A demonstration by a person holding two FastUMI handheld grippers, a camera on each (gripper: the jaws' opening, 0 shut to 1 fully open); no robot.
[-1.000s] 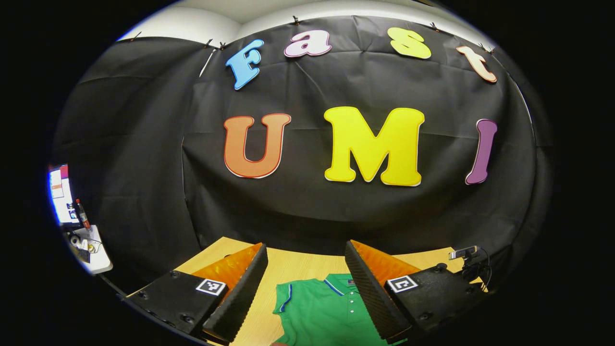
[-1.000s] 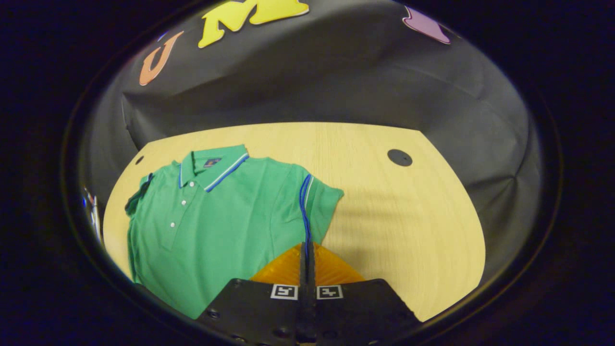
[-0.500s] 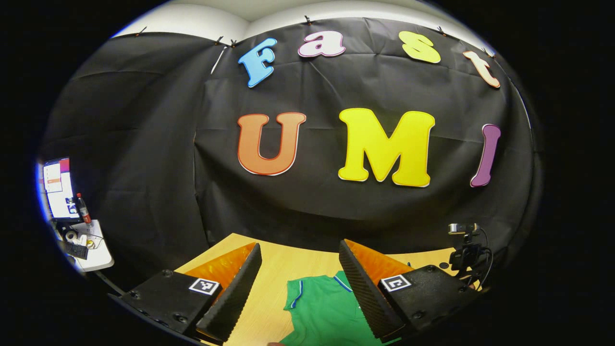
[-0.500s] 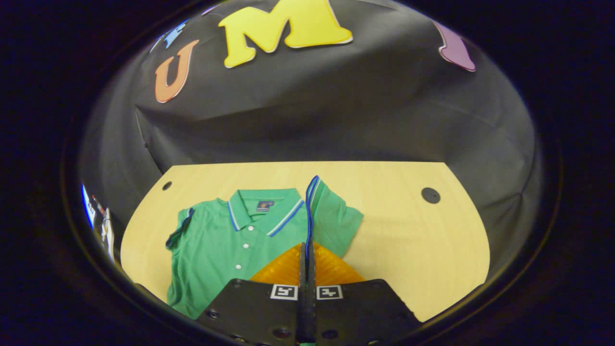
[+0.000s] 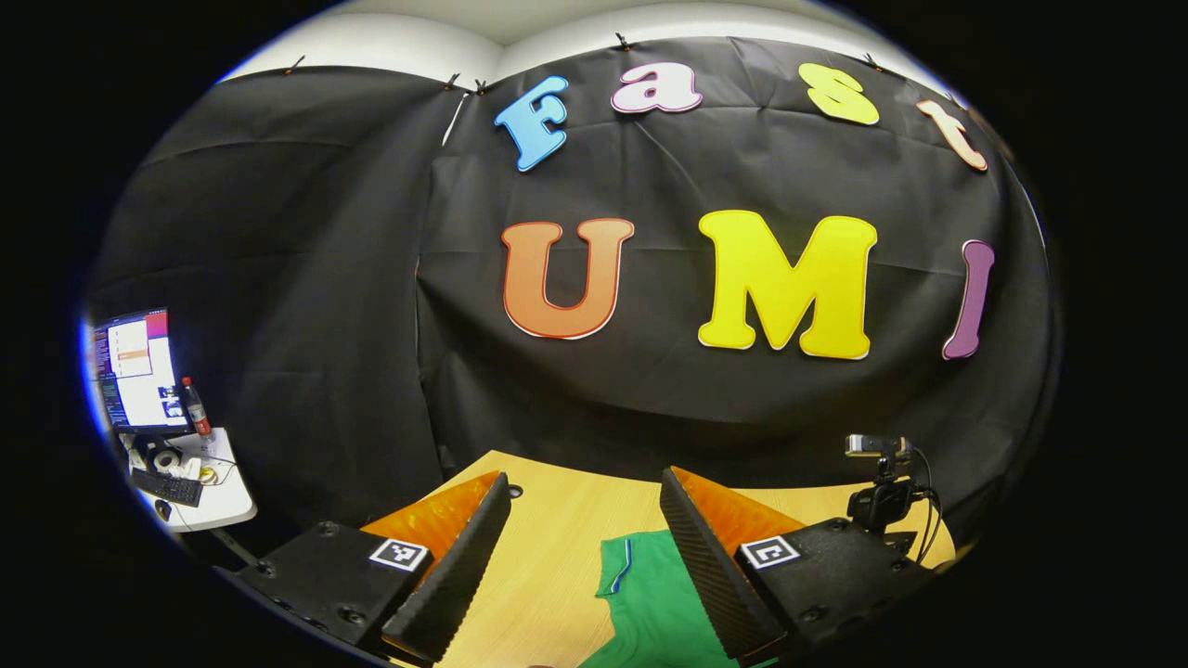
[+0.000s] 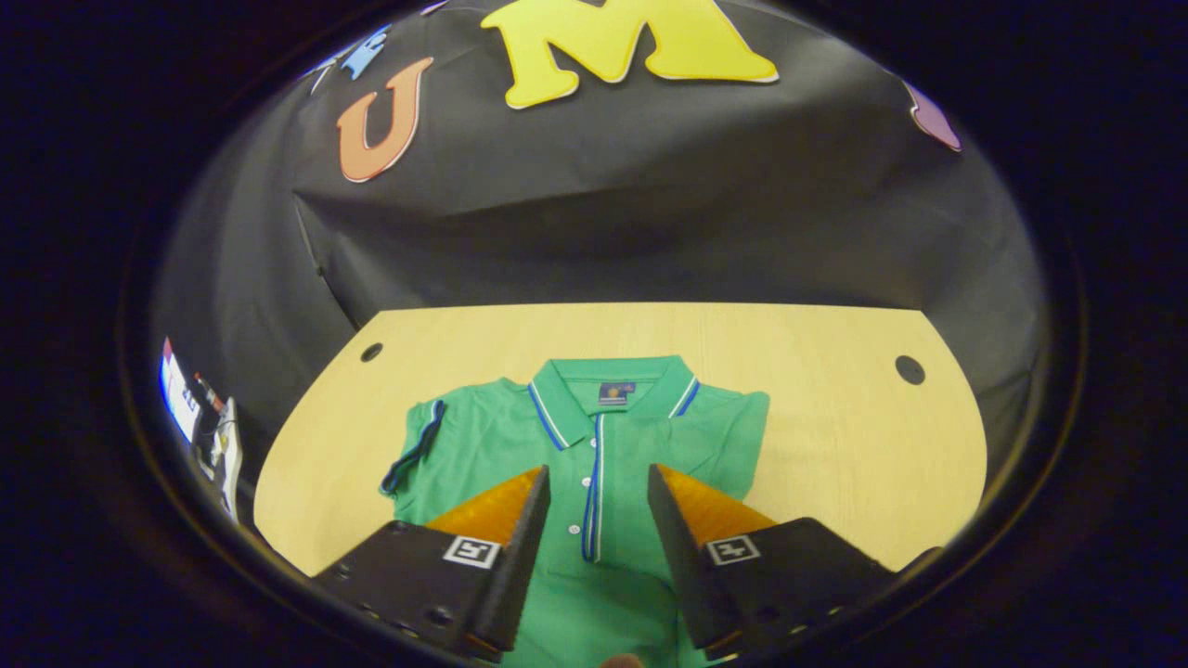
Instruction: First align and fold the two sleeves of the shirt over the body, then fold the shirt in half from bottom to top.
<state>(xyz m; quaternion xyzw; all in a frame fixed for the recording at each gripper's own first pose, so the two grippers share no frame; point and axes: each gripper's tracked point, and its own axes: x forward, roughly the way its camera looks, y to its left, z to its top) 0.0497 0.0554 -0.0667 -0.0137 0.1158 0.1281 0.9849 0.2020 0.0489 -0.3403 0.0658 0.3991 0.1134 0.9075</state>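
While both tools (image 5: 580, 557) (image 6: 594, 543) gape, shirt (image 6: 594, 445) lies on table (image 6: 835, 445) near webcam (image 5: 877, 482)

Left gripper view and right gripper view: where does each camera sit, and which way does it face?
Left gripper view: rides the left gripper, aimed nearly level at the booth wall; its open jaws frame a strip of table and shirt.
Right gripper view: rides the right gripper, tilted down over the shirt on the table; jaws open.
Shared: shirt, table, wall.
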